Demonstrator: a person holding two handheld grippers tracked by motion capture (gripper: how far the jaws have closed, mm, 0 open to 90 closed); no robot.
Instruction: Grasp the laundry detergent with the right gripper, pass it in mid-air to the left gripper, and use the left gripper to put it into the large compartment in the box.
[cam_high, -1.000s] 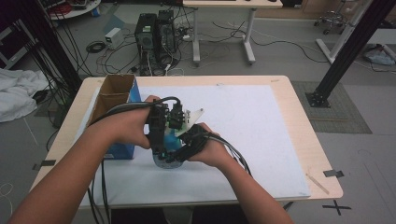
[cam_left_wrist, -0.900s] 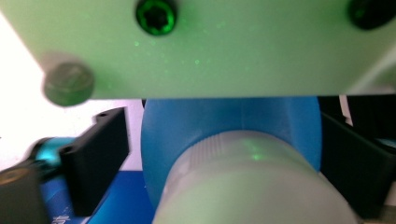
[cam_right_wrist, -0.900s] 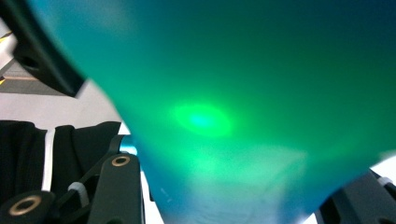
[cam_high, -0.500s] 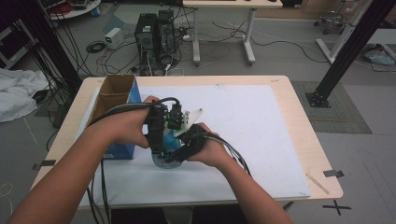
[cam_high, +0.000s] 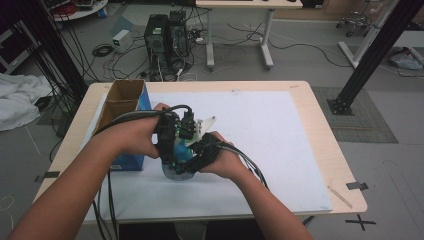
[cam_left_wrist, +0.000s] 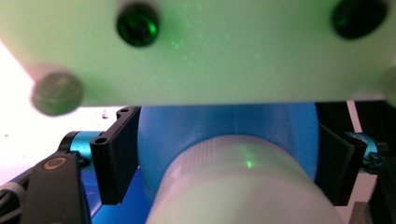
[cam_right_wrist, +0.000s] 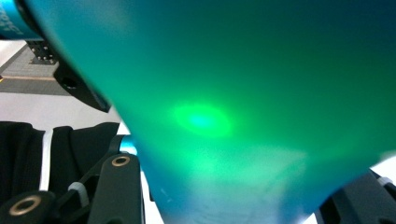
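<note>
Mid-table, on the white mat (cam_high: 280, 145): both hands meet over a blue bottle (cam_high: 179, 159) standing upright, just right of the open cardboard box (cam_high: 120, 102).

Right gripper (cam_high: 197, 157) comes in from the near right and is clamped on the bottle's body. In the right gripper view the blue-green wall (cam_right_wrist: 243, 107) sits hard up against the lens between the two black jaws. Holding it steady, by the look of it.

Left gripper (cam_high: 172, 137) comes down from above and to the left. In the left gripper view the pale ribbed cap (cam_left_wrist: 243, 186) and the blue shoulder (cam_left_wrist: 224, 126) behind it lie between the jaws, which have just been closing in. The pads flank the shoulder closely; whether they press yet I cannot tell.

The relation that matters: the bottle's long axis runs vertical, cap end up, and the left gripper looks straight along that axis. The cap lies dead ahead of it, centred between the jaws. Left gripper is the nearer to the cap; right has the body below. My judgement: next is a grip and twist of the cap.
</note>
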